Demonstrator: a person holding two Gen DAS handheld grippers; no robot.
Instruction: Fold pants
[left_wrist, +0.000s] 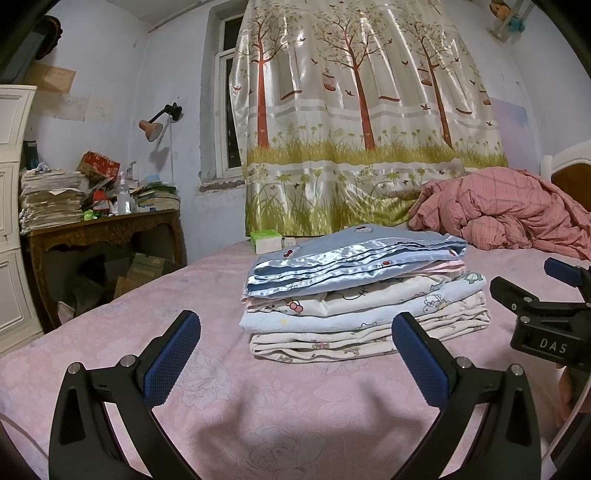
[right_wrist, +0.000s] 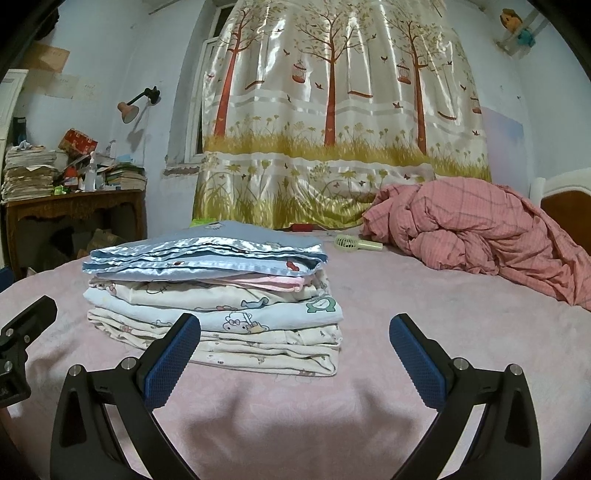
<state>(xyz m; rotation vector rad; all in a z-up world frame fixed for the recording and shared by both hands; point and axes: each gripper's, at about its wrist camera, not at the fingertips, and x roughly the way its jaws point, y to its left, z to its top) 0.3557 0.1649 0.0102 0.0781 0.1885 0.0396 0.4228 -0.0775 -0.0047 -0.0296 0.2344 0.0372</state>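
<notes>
Left gripper (left_wrist: 295, 354): fingers wide apart, empty, low over pink bed cover (left_wrist: 258, 424)
Right gripper (right_wrist: 295, 354): fingers wide apart, empty, just beside the stack's near right corner
Pants: stack of folded garments (left_wrist: 364, 291) on bed cover, centre; blue satin-trimmed piece (right_wrist: 207, 254) on top; which are pants, cannot tell
Behind: rumpled pink quilt (right_wrist: 480, 232), tree-print curtain (left_wrist: 354, 110), small fan (right_wrist: 356, 243)

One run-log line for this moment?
left gripper: open, empty | right gripper: open, empty | folded stack: on bed, untouched
</notes>
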